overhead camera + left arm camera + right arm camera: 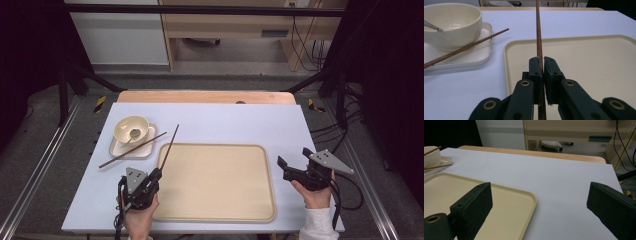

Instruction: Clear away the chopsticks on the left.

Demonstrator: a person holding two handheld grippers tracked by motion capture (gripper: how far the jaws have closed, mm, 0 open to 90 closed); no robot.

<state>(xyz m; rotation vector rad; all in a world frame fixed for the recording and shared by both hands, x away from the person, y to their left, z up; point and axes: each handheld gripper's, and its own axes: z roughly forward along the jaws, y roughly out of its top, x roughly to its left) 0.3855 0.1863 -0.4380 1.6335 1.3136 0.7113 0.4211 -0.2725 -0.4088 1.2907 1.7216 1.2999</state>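
My left gripper (156, 174) (542, 65) is shut on a brown wooden chopstick (169, 146) (538, 32), which points away over the left rim of the beige tray (250, 150) (599, 40) (519, 195). A second chopstick (131, 150) (466, 47) lies slantwise across the small white square plate (120, 150) (474, 58). On that plate stands a cream bowl (131, 128) (451, 23) with a metal spoon (133, 135) (431, 26) in it. My right gripper (292, 157) (539, 200) is held just right of the tray, its jaws wide apart with nothing between them.
The pale blue tabletop (225, 120) has a wooden strip (205, 96) along its far edge. Black frame bars and cables (345, 115) stand to the right; a desk and cabinet lie beyond.
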